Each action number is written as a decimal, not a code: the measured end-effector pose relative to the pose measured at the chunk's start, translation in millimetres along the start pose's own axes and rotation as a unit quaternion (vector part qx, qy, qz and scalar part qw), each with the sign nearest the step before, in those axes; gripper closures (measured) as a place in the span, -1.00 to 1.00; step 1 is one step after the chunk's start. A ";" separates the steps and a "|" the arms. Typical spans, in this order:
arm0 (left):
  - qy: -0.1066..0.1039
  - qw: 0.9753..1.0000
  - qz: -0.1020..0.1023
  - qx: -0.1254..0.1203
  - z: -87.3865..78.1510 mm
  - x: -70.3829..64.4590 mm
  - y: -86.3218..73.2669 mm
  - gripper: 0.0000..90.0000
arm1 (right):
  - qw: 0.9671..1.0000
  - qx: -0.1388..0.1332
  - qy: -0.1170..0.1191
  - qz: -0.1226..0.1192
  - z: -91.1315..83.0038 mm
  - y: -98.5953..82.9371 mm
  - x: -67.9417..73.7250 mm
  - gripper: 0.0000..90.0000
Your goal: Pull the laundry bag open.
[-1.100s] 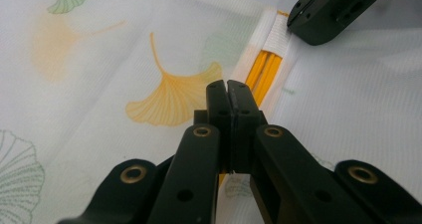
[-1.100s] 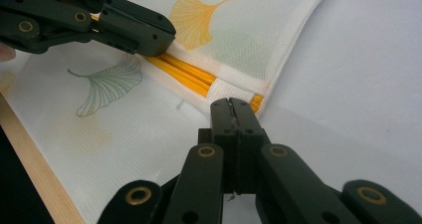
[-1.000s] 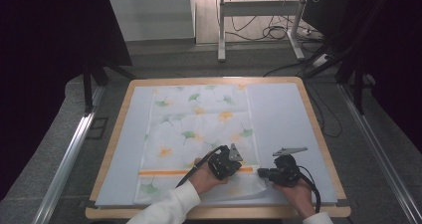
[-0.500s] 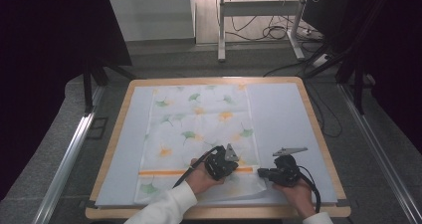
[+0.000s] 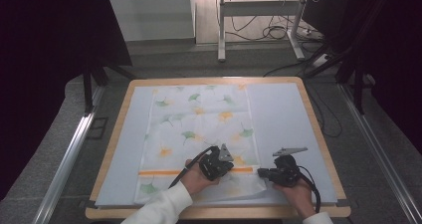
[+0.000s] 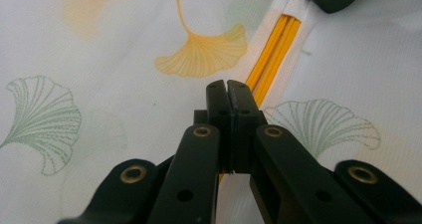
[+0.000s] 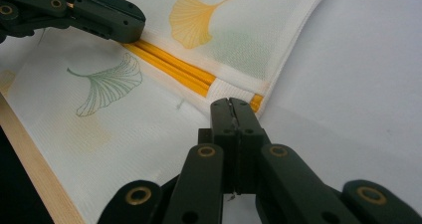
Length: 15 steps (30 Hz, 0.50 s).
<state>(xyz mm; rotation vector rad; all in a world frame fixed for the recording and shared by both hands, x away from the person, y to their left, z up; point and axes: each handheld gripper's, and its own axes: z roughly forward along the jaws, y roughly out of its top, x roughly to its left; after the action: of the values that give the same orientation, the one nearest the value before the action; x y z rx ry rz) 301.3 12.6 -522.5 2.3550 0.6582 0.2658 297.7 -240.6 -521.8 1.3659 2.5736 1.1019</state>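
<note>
A white cloth [image 5: 199, 119] printed with green and orange ginkgo leaves lies spread on the blue mat. An orange stripe [image 5: 164, 172] crosses it near the front. My left gripper [image 5: 222, 165] is shut, its tips resting on the cloth beside the stripe [image 6: 272, 50]. My right gripper [image 5: 263, 173] is also shut, its tips at the cloth's right edge where the stripe ends [image 7: 256, 102]. That edge [image 7: 298, 30] looks slightly raised. Whether either gripper pinches fabric is hidden. The left gripper [image 7: 130, 27] appears at the top left of the right gripper view.
The blue mat [image 5: 283, 114] covers a wooden-rimmed table [image 5: 318, 129], with bare mat to the right and left of the cloth. The table's front wooden rim [image 7: 35, 169] runs just below the cloth. Beyond the table are a metal stand and floor cables [image 5: 268, 32].
My left gripper has slid a little to the left along the stripe. The right gripper and the cloth have stayed put.
</note>
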 end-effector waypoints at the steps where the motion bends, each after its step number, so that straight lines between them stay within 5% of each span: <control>1: 0.000 1.000 0.000 0.001 -0.6 0.3 -0.5 1.00 | 1.000 0.000 0.000 -0.001 0.0 0.0 0.0 0.98; 15: 0.003 1.000 -0.007 0.000 -5.4 3.1 -6.8 1.00 | 1.000 0.000 0.000 -0.003 0.1 0.0 -0.1 0.98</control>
<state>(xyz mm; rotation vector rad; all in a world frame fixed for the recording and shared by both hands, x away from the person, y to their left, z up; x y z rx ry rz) 299.3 21.7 -522.8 2.3500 0.6777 0.2657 297.8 -240.7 -521.9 1.3557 2.5767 1.1022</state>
